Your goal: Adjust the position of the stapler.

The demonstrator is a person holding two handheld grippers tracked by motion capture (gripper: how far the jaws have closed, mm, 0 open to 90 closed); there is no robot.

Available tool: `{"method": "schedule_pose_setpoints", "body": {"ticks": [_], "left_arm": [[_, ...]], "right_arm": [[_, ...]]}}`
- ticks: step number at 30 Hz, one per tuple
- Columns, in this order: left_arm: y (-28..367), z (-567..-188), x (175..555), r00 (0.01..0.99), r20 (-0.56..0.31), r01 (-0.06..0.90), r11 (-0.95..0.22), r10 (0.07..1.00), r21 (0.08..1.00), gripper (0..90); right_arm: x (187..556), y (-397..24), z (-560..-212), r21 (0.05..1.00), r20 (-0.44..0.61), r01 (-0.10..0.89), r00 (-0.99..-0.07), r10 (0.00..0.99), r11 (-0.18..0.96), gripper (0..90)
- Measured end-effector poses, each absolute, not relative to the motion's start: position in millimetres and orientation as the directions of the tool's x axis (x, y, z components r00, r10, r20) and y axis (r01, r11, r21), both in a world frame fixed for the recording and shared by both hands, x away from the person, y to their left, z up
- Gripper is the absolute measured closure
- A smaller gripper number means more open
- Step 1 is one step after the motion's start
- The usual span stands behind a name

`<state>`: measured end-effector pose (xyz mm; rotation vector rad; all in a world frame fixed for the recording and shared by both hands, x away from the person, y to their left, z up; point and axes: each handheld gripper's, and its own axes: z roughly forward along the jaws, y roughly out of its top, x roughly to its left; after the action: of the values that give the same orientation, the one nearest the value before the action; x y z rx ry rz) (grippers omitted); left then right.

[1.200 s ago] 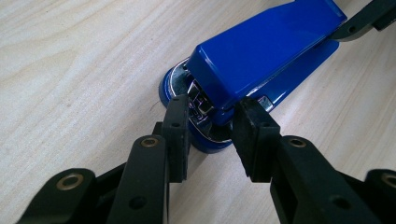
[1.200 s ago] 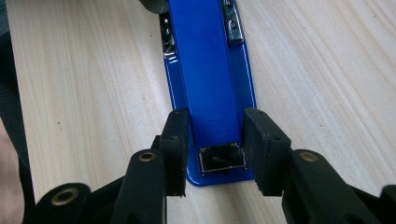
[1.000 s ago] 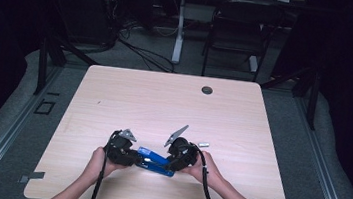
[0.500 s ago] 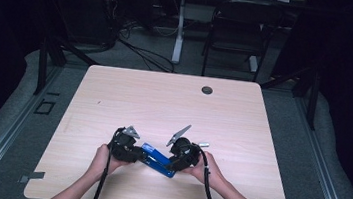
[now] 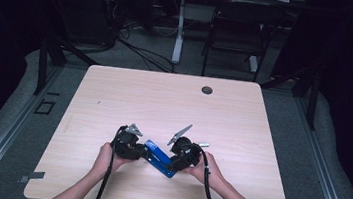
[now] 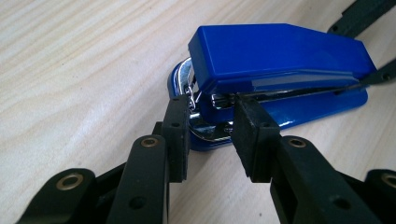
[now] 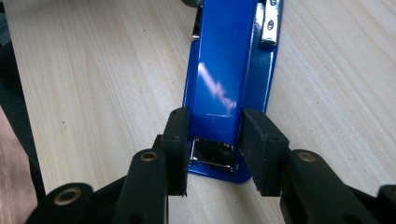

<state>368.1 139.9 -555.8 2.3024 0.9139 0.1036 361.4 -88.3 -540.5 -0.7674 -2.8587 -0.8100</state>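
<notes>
Now blue stapler (image 5: 158, 158) flat on table (image 5: 114, 97), each end pinched between one gripper's fingers (image 6: 247, 135).

Both forearms reach in from the table's near edge, angled toward each other. The left gripper (image 5: 144, 151) and the right gripper (image 5: 173, 160) point inward, low, jaws clamped narrow.

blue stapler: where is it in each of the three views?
High view: blue stapler lies near the table's front edge, between the two grippers.
Left gripper view: upper right, hinge end at the jaws.
Right gripper view: top centre, running up from the jaws.
Shared landmark: light wood tabletop.
</notes>
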Motion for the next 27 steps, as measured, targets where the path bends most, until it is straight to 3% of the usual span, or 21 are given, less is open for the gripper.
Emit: {"method": "schedule_pose_setpoints", "body": {"ticks": [27], "left_arm": [[128.5,-555.4,365.1,0.709,-0.175,0.616,-0.479,0.683,0.626,73.3]], "right_arm": [[363.1,-92.2,-542.6,0.463,0.245,0.509,-0.860,0.447,0.726,62.1]]}}
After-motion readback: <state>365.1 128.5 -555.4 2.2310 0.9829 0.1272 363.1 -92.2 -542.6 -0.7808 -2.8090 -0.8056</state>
